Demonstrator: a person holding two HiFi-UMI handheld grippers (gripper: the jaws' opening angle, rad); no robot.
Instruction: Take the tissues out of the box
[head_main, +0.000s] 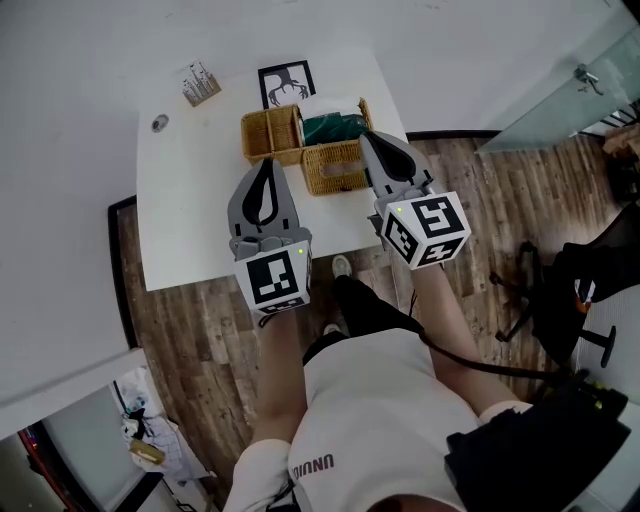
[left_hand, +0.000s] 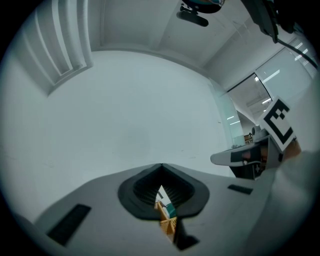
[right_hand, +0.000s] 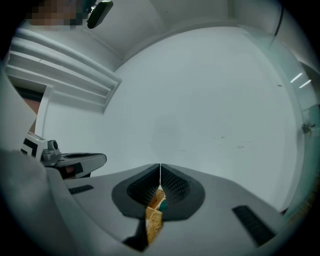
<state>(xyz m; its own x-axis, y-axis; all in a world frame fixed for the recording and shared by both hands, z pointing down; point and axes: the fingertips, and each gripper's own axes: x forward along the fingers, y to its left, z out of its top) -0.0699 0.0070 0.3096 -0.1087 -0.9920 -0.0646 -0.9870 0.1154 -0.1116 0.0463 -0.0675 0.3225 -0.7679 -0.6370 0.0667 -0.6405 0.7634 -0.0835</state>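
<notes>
While the left hand-held gripper (head_main: 268, 165) and the right hand-held gripper (head_main: 368, 138) hang level over the surface (head_main: 190, 200), both have their jaws pressed together on nothing, so I judge this an approach rather than a grasp. The teal tissue box (head_main: 335, 128) sits among the wicker baskets (head_main: 272, 135) near the right edge, just beyond the right gripper's tips. The basket walls crowd the box and could block a low reach, and the jaws must part first. A framed tree print (head_main: 286, 84) and a small card stand (head_main: 201, 83) stand by the far edge, clear of the path.
</notes>
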